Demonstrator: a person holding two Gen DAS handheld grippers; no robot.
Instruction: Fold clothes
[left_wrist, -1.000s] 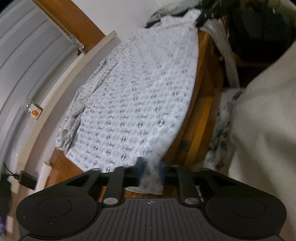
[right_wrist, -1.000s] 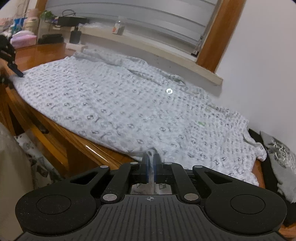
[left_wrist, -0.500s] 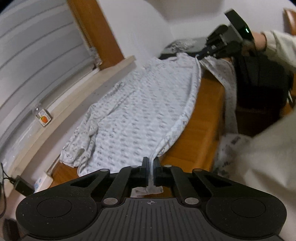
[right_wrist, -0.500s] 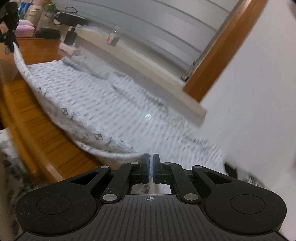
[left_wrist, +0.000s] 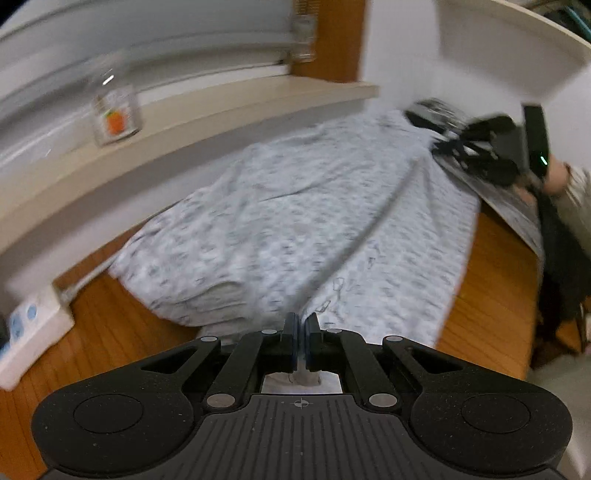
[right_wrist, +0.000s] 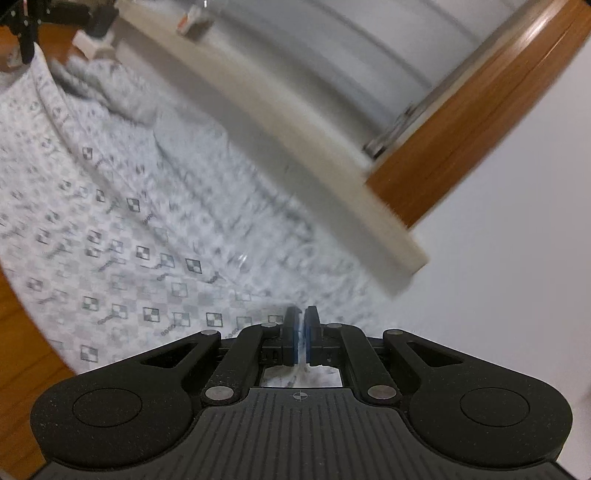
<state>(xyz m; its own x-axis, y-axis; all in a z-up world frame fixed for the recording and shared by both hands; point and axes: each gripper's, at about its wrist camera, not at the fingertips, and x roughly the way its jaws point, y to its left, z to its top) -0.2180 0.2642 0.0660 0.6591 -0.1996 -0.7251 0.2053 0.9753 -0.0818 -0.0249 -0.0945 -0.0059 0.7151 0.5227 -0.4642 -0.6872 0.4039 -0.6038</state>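
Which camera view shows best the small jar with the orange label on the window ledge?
The left wrist view: the jar stands large on the ledge, its orange label visible though blurred. In the right wrist view it is only a tiny smear at the top edge.

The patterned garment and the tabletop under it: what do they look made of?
Garment: thin woven fabric, likely cotton, matte; it drapes and creases softly. Tabletop: wood or wood veneer, orange-brown, seemingly varnished; grain lines show.
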